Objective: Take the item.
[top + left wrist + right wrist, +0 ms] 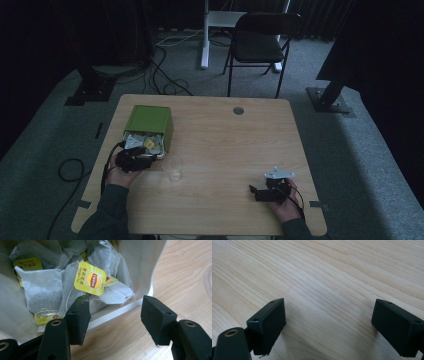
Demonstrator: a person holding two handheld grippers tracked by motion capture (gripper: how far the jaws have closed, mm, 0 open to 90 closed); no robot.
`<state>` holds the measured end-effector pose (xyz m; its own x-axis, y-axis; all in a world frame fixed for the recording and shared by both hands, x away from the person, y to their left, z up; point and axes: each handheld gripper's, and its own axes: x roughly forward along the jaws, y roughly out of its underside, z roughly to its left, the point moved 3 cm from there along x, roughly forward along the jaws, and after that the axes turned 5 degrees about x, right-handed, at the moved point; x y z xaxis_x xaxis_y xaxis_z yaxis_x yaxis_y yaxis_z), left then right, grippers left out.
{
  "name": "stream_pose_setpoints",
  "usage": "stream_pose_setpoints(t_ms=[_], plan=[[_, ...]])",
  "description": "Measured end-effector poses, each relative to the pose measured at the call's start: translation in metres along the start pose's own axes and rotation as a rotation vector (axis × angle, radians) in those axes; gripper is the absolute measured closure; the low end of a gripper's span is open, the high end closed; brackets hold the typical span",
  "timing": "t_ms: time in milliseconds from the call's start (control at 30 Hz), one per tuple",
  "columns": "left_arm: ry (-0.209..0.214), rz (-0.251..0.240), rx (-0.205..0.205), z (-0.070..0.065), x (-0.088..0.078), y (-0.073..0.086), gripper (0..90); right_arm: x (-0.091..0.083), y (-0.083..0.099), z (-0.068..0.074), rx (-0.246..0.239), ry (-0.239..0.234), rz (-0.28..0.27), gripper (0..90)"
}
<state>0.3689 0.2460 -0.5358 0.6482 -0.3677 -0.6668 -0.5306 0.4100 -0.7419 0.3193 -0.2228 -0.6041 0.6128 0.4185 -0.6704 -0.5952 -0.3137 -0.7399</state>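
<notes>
The left gripper (115,322) stands wide apart at the open mouth of the green box (150,120), clamped on nothing. The tea bag (91,281) lies straight ahead, just past its inner jaw tip, its yellow tag standing slantwise. The right gripper (328,327), also agape and empty, rests well apart on the table (324,272).

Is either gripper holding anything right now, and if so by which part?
Nothing is held. The left gripper stands open at the rim of the green box, short of the yellow-tagged tea bags. The right gripper is open over the bare wooden table.

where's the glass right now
In the high view the glass stands on the table, left of centre, just right of the left gripper and near the green box.
</notes>
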Motion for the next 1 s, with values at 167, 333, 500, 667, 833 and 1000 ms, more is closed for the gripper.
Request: stream_pose_setpoints(t_ms=[167,333,500,667,833,1000], plan=[[-0.003,-0.002,0.003,-0.007,-0.007,0.008,41.7,0.000,0.000,0.000,0.001,0.000,0.001,11.5],[-0.008,0.005,-0.001,-0.012,-0.010,0.016,41.7,0.000,0.000,0.000,-0.002,0.000,0.000,11.5],[0.002,0.010,-0.003,-0.015,-0.015,0.022,42.4,0.000,0.000,0.000,-0.002,0.000,0.000,11.5],[-0.012,-0.010,0.000,-0.016,-0.024,0.021,42.4,0.000,0.000,0.000,-0.001,0.000,-0.001,11.5],[-0.033,-0.051,0.009,-0.015,-0.033,0.012,42.6,0.000,0.000,0.000,-0.002,0.000,-0.001,11.5],[-0.050,-0.060,0.012,-0.011,-0.033,0.003,44.4,0.000,0.000,0.000,0.000,0.000,-0.001,11.5]])
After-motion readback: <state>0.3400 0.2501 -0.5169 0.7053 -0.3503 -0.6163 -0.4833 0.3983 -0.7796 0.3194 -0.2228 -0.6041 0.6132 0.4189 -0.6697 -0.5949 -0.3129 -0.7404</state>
